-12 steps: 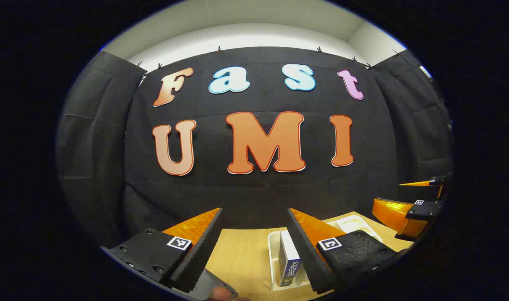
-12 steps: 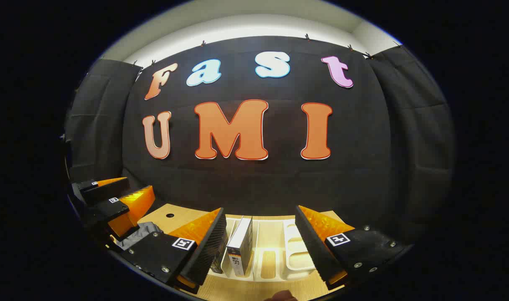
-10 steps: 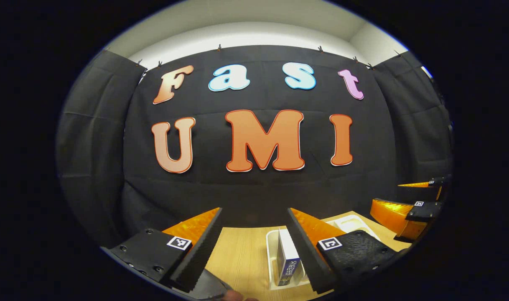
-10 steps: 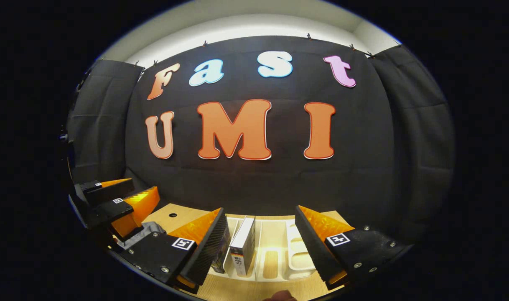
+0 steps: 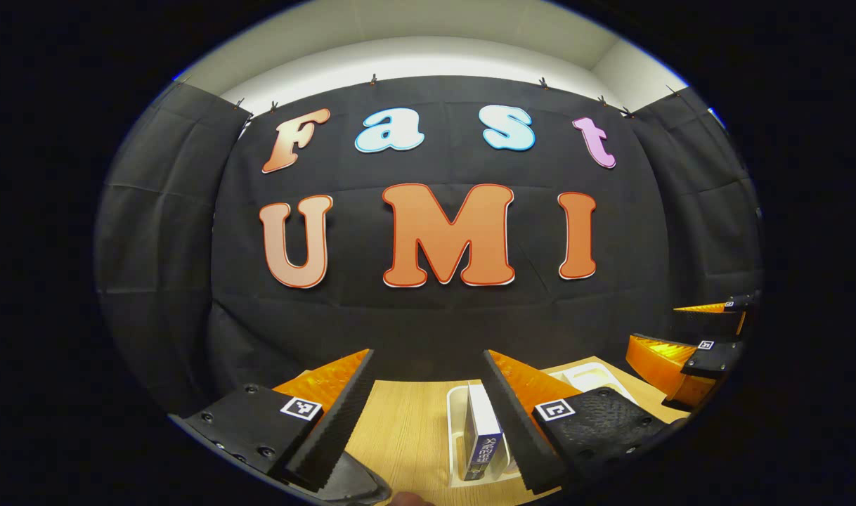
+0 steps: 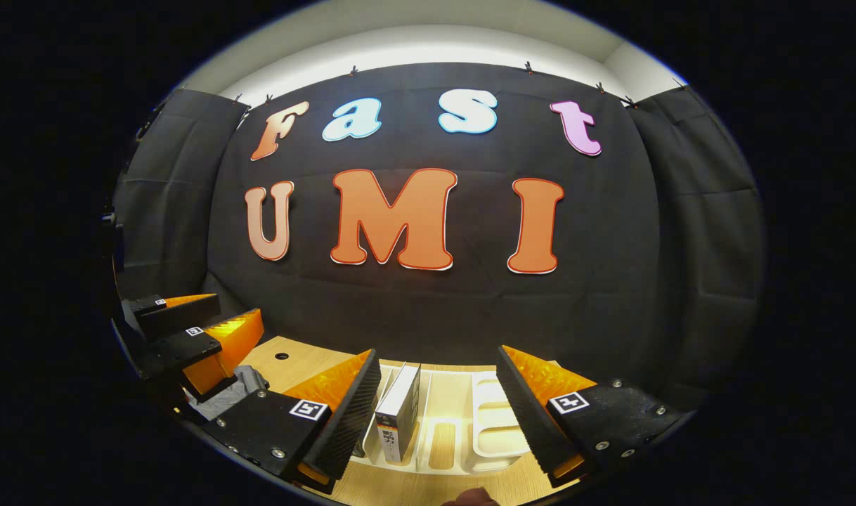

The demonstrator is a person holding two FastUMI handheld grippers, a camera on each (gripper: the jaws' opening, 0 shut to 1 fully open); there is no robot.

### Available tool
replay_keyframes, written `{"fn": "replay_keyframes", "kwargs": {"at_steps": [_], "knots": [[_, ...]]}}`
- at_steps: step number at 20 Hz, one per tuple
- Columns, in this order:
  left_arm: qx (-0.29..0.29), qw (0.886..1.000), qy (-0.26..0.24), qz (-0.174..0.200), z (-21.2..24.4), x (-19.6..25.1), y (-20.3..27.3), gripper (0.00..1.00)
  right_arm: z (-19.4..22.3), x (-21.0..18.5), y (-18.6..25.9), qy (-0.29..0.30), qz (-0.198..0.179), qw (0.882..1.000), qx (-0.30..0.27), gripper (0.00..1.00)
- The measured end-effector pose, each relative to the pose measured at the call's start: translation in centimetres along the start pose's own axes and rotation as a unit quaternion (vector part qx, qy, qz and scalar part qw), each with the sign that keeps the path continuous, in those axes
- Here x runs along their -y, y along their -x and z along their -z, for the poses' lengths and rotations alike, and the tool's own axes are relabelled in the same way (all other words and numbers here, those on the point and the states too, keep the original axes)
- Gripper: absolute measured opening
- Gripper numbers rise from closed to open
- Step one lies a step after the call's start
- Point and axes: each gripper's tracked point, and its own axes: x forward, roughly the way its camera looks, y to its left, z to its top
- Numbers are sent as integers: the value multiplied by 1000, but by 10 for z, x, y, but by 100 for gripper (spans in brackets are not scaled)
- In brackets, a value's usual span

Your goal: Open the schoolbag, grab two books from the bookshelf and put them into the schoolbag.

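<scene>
A: Where are things sitting; are both tools free?

B: Both are hanging above the wooden worktop [image 5: 407,429] with nothing between their fingers; the left hand-held gripper [image 5: 428,422] is standing with its jaws wide apart, and the right hand-held gripper [image 6: 438,414] is gaping the same way. The books are standing upright in the white bookshelf [image 6: 495,429]; one book [image 6: 398,414] is showing just inside the right tool's left finger, and in the left gripper view a blue-spined book [image 5: 484,436] is sitting in the rack beside that tool's right finger.

A: And the schoolbag?

B: I am seeing a grey fabric lump [image 6: 231,393] under the other tool in the right gripper view; it is probably the schoolbag, though I cannot tell whether it is open.

A: What is risking trouble from here?

B: The books are standing thin and unsupported in wide slots; a finger coming down off-centre is likely tipping one over or nudging the light rack along the worktop; going for books before the bag is open is also wasting a step.

A: Anything differing from half a second ago?

B: Very little; both views are drifting slightly, the rack sitting a touch lower in the right gripper view; the jaws are staying just as wide.
</scene>
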Motion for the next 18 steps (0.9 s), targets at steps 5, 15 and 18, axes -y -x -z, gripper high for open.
{"fn": "replay_keyframes", "kwargs": {"at_steps": [5, 15, 18], "knots": [[4, 1000, -5, 6, 1, 3, 6, 94, 1, -4, 5, 5, 3, 1000, 2, 98], [10, 1000, -8, -10, 0, -11, 12, 94, 2, -6, 5, 3, 3, 1000, -1, 98], [14, 1000, -11, -10, -2, -9, 13, 94, 5, -5, 5, 0, 3, 1000, -4, 98]]}}
